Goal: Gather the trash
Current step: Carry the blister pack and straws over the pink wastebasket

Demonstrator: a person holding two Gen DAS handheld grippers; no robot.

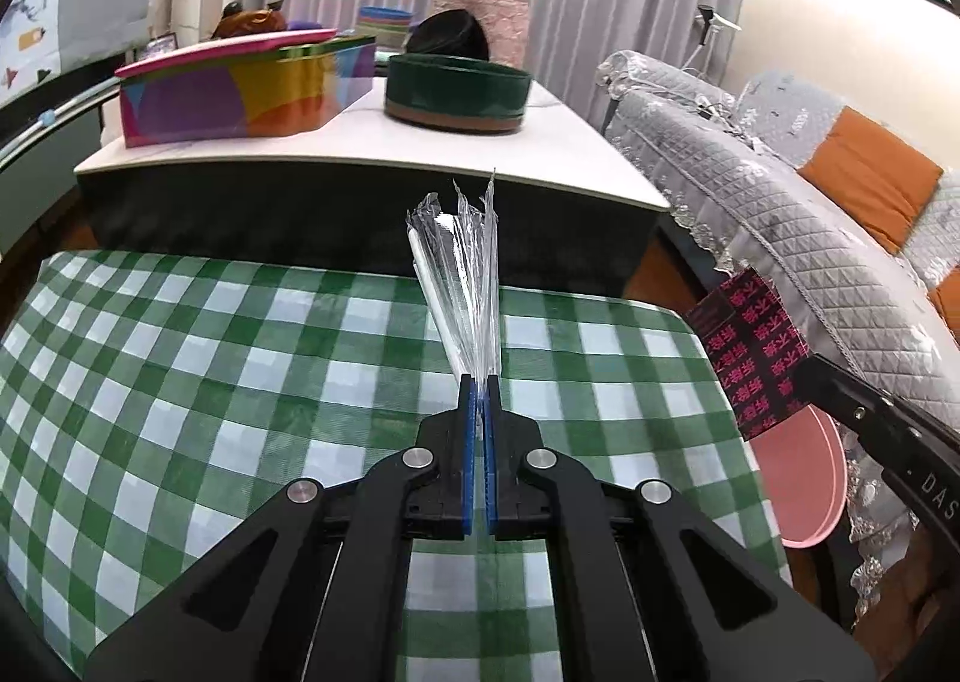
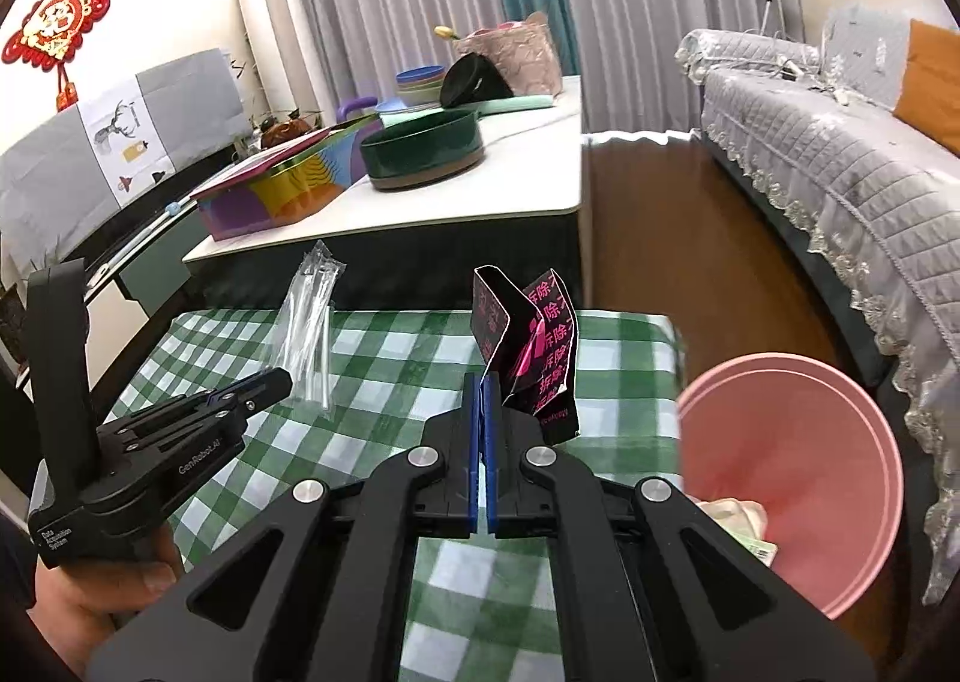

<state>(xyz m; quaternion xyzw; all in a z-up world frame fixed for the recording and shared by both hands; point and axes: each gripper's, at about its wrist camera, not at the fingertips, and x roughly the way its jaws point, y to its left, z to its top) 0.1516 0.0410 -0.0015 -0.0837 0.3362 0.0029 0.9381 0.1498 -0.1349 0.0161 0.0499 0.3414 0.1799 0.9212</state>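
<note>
In the left wrist view, a clear plastic wrapper is pinched in the left gripper above the checked tablecloth, lifted for disposal.

In the right wrist view, a black wrapper is clamped by the right gripper, near the pink bin where trash is evidently gathered.

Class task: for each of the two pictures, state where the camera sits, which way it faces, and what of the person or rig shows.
Left wrist: on the left gripper, facing across the checked cloth; its jaws pinch a clear straw wrapper.
Right wrist: on the right gripper, same direction; jaws pinch a black-and-pink wrapper; the left hand shows.
Shared: both wrappers, the cloth, the pink bin.
</note>
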